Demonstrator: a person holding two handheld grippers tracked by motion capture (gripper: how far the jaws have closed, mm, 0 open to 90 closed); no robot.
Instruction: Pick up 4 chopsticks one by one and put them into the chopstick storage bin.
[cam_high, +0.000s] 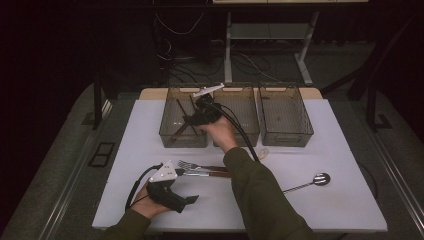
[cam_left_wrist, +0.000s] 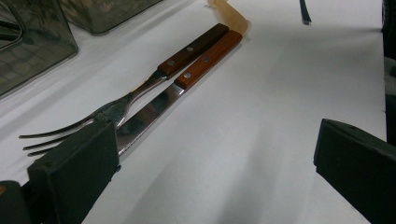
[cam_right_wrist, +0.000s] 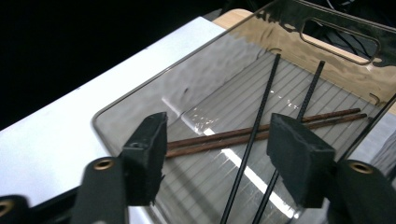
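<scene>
A fork (cam_left_wrist: 116, 109) and a knife (cam_left_wrist: 154, 109), both with wooden handles, lie side by side on the white table (cam_high: 300, 160). My left gripper (cam_left_wrist: 215, 177) stands open low over the table, its left jaw beside the fork's tines. The high view places this left gripper (cam_high: 184, 184) at the front left, next to the fork (cam_high: 187, 164). My right gripper (cam_right_wrist: 223, 158) hangs open over the left clear bin (cam_right_wrist: 140, 100), with nothing between its jaws. Two brown chopsticks (cam_right_wrist: 219, 136) and two black chopsticks (cam_right_wrist: 261, 112) lie crossed inside that bin. From above, the right gripper (cam_high: 192, 120) sits over the left bin (cam_high: 170, 135).
A middle bin (cam_high: 245, 125) and a right bin (cam_high: 287, 135) stand in a row at the back. A long-handled metal spoon (cam_high: 320, 178) lies at the front right. A small translucent piece (cam_high: 262, 152) lies near the person's right sleeve (cam_high: 260, 195).
</scene>
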